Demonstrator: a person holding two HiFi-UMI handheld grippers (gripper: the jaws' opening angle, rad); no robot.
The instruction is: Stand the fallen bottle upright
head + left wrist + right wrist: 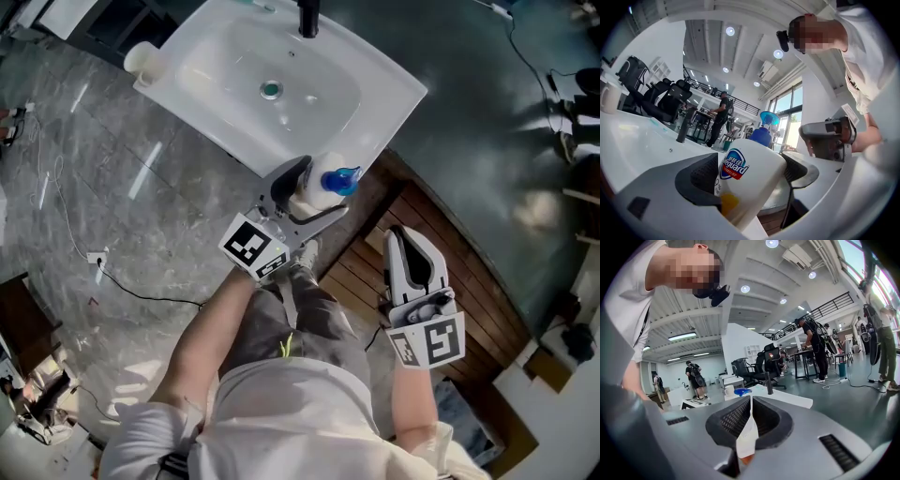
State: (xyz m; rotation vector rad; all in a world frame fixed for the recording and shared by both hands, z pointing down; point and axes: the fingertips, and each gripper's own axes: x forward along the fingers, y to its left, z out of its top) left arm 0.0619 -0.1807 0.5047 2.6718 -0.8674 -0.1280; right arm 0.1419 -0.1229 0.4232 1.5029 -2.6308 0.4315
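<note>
At the near corner of the white sink (211, 117), the left gripper (307, 195) is clamped on the white blue-pumped bottle (322, 188), while the right gripper (410, 246), jaws pressed together and empty, hangs farther from the sink.

In the head view, my left gripper (309, 192) hid the lower body of the bottle (323, 187). The faucet (307, 17) at the far side of the sink (403, 89) was cut by the frame edge.

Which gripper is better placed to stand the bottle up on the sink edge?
Left. The left gripper is shut on the bottle at the sink's near corner. The right gripper is shut, empty, and apart over the wooden floor.
</note>
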